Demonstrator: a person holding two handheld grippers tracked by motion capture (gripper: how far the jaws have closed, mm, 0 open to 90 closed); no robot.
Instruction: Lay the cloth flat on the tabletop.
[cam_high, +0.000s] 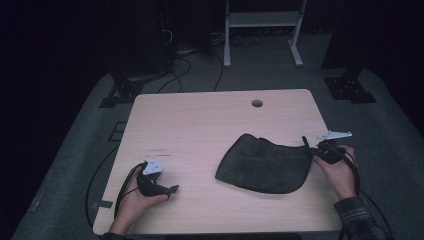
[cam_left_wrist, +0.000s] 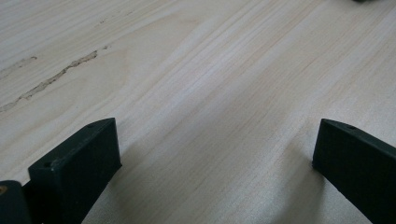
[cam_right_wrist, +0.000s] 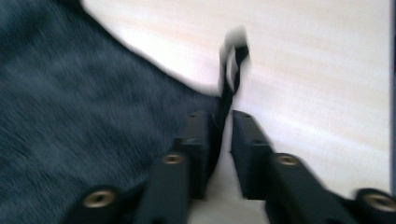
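Item we record: one light wooden table (cam_high: 200, 120), rounded corners, a round cable hole (cam_high: 257, 103) near its far edge and a scuffed streak (cam_left_wrist: 51, 79) in the grain at the left. On it we list one dark grey cloth pouch (cam_high: 265, 164), lying flat right of centre.

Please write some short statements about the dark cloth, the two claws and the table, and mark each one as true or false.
1. The dark cloth lies on the wooden table. True.
2. The left claw holds the cloth. False: its jaws stand wide apart over bare wood.
3. The right claw is at the cloth's right edge. True.
4. The right claw is wide open. False: only a narrow gap, with the cloth's edge in it.
5. The table has a round hole. True.
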